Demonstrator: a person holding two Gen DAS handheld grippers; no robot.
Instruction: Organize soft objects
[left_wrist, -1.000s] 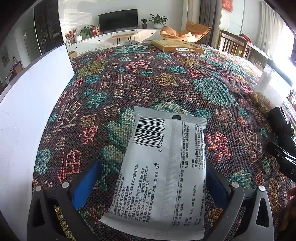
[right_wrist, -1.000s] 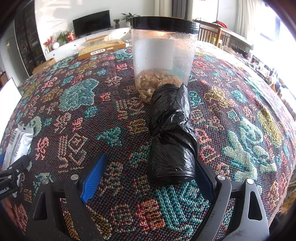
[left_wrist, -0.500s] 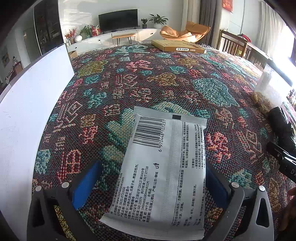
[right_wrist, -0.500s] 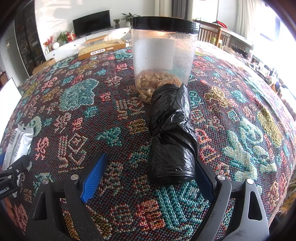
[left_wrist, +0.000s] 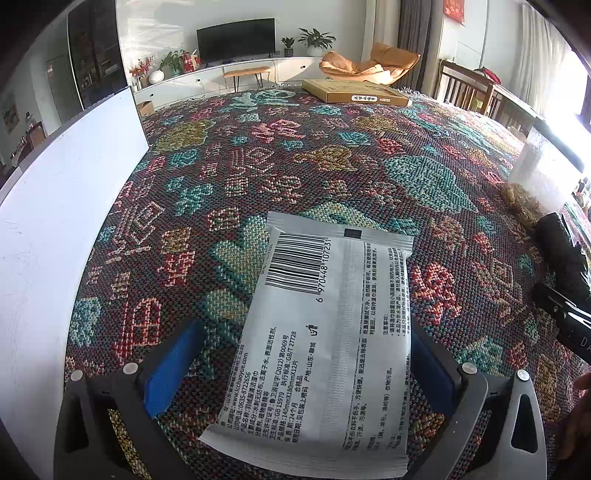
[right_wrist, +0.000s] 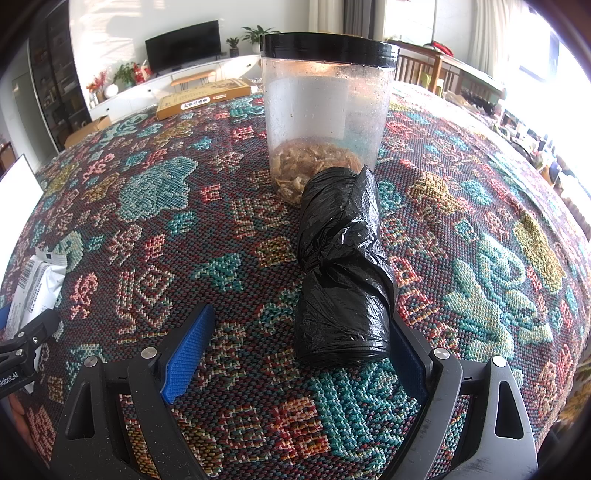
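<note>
A grey wet-wipes packet (left_wrist: 325, 332) with a barcode lies flat on the patterned tablecloth (left_wrist: 295, 166). My left gripper (left_wrist: 299, 365) is open, its blue pads on either side of the packet's near end. A roll of black plastic bags (right_wrist: 343, 280) lies on the cloth in the right wrist view. My right gripper (right_wrist: 295, 350) is open around its near end, the right pad close against it. The packet also shows at the left edge of the right wrist view (right_wrist: 33, 291); the black roll also shows at the right of the left wrist view (left_wrist: 561, 254).
A clear jar with a black lid (right_wrist: 325, 107) holding dried food stands just behind the black roll. A white board (left_wrist: 55, 221) stands along the left. A flat yellow box (left_wrist: 354, 90) lies at the far edge. Wooden chairs (left_wrist: 465, 88) are beyond the table.
</note>
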